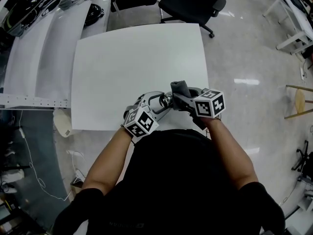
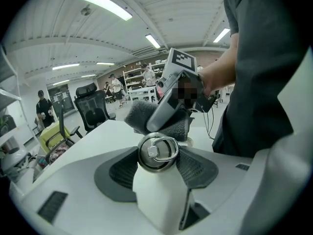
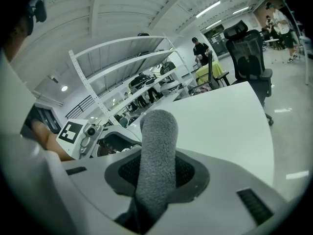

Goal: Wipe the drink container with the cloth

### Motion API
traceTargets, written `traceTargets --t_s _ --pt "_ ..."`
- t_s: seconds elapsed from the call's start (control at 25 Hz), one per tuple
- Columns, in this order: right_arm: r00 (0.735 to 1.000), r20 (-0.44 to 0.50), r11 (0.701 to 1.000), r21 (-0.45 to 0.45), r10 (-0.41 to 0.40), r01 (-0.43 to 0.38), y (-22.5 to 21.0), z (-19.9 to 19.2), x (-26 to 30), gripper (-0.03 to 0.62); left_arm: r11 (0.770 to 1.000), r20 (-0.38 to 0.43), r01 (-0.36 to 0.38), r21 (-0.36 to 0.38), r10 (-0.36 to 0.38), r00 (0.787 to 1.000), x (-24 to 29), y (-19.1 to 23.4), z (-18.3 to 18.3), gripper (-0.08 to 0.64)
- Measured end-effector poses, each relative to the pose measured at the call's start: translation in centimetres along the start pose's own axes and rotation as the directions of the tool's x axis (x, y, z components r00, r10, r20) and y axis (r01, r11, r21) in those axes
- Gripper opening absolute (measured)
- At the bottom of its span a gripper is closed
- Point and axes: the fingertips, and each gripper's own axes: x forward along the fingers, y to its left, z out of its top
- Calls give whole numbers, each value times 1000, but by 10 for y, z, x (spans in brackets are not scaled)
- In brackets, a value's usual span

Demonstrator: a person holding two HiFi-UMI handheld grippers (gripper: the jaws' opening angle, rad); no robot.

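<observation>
My left gripper [image 2: 157,165] is shut on a white drink container [image 2: 159,190] with a steel ring-handled lid [image 2: 157,152]; the lid [image 1: 165,101] also shows in the head view, held near the table's front edge. A grey cloth [image 3: 155,163] is clamped in my right gripper [image 3: 156,173], sticking up in a folded roll. In the head view the cloth [image 1: 180,88] sits just right of the container, with the right gripper [image 1: 182,100] behind it. In the left gripper view the cloth [image 2: 159,119] hangs just beyond the lid, touching or nearly touching it.
The white table [image 1: 137,67] stretches away from me. A black office chair [image 1: 193,1] stands at its far side. A white shelf unit [image 1: 34,48] with gear runs along the left. People stand far off in the room [image 2: 44,109].
</observation>
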Motion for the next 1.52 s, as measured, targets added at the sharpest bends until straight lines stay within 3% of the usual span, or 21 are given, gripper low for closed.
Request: traceTargets --t_s 0.4,1.12,1.32,1.52 --pt "1000 0 998 56 -28 28 -26 -7 -4 107 1000 -4 10 11 -10 1000 0 0 1 252" --pt "988 -36 980 130 -147 151 -85 -40 -1 107 1000 10 4 -8 -4 1000 -4 1 -4 252" --pt "970 -83 963 127 -227 236 -102 -50 -6 107 1000 13 10 7 -11 1000 -3 -1 -1 252" --pt "965 -14 955 144 -261 260 -93 -24 -19 107 999 19 18 39 -19 1000 -3 -2 0 252"
